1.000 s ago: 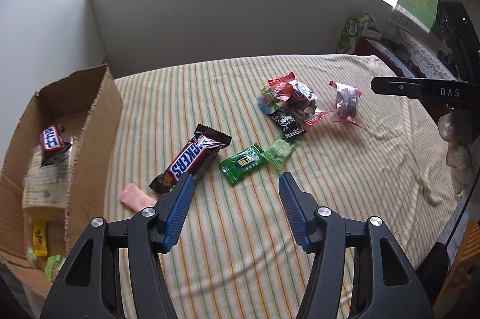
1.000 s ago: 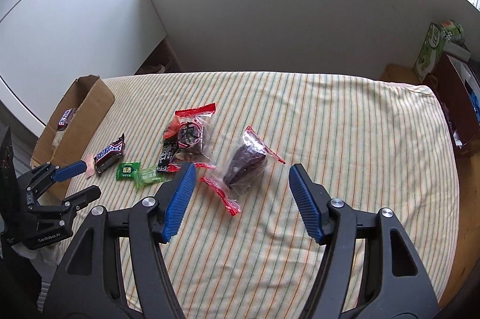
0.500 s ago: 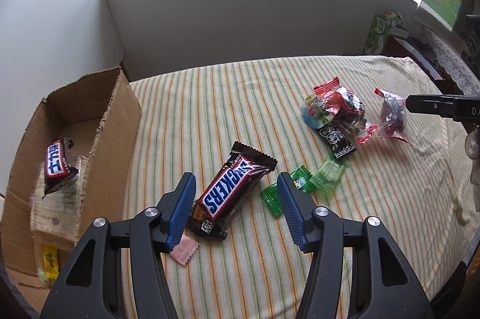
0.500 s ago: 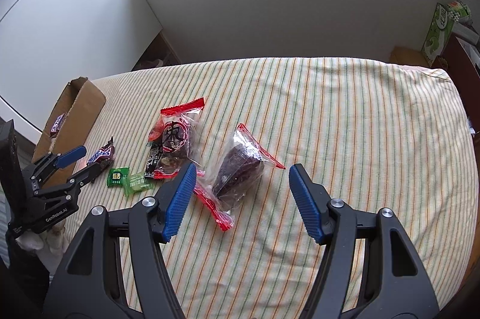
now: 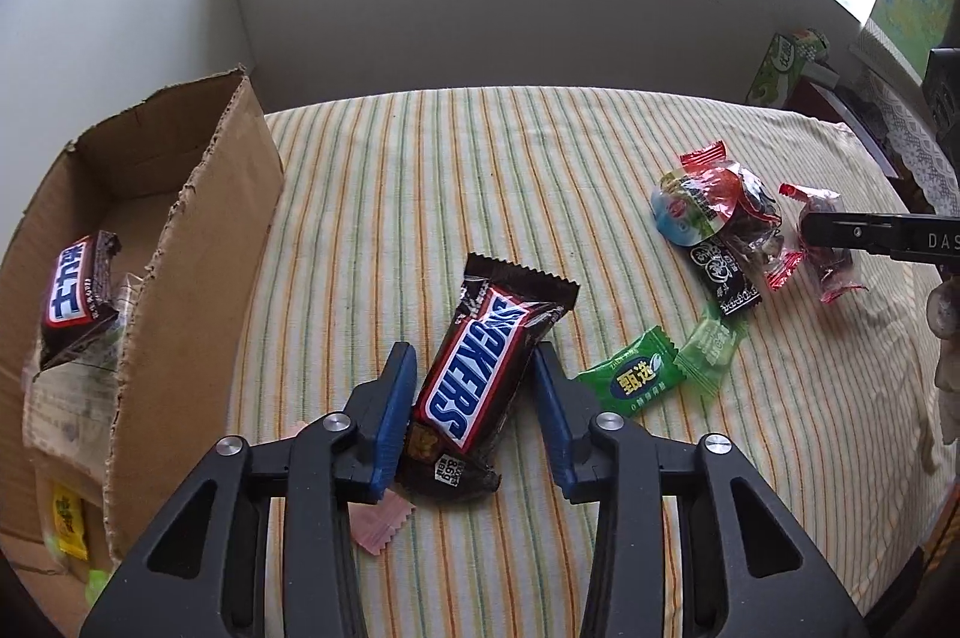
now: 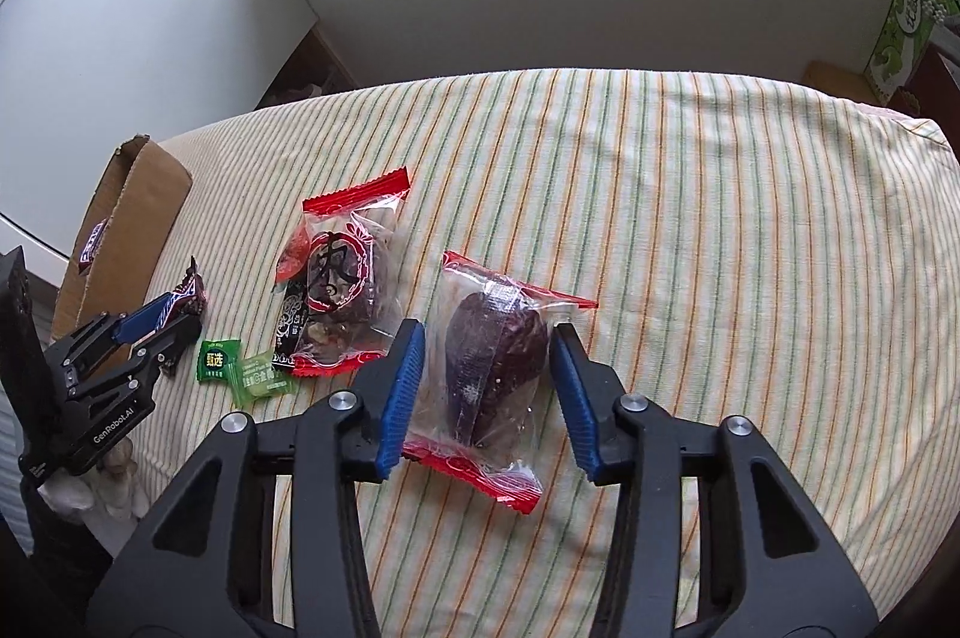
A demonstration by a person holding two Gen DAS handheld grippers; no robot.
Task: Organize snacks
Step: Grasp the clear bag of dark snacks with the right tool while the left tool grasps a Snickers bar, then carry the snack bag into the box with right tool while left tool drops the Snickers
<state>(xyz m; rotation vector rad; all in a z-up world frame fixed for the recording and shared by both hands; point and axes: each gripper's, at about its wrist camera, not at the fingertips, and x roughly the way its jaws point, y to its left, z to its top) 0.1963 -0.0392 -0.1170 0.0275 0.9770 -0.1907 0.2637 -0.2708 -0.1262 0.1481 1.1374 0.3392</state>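
Note:
A Snickers bar (image 5: pixel 480 374) lies on the striped cloth between the open blue pads of my left gripper (image 5: pixel 474 362), touching the left pad. A clear red-edged packet with a dark snack (image 6: pixel 492 356) lies between the open pads of my right gripper (image 6: pixel 486 344). The cardboard box (image 5: pixel 198 242) at the left holds a second chocolate bar (image 5: pixel 75 290) and other packets. In the right wrist view the left gripper (image 6: pixel 162 320) is low over the Snickers bar (image 6: pixel 189 293) beside the box (image 6: pixel 132 218).
Two green candies (image 5: pixel 648 380) and a pile of red and black packets (image 5: pixel 720 218) lie right of the Snickers. A pink wrapper (image 5: pixel 381 524) lies under the left gripper. A green carton (image 5: pixel 786 65) stands past the far right of the cloth.
Both grippers have moved down and forward. The left now straddles the Snickers bar with narrower jaws; the right now straddles the dark snack packet.

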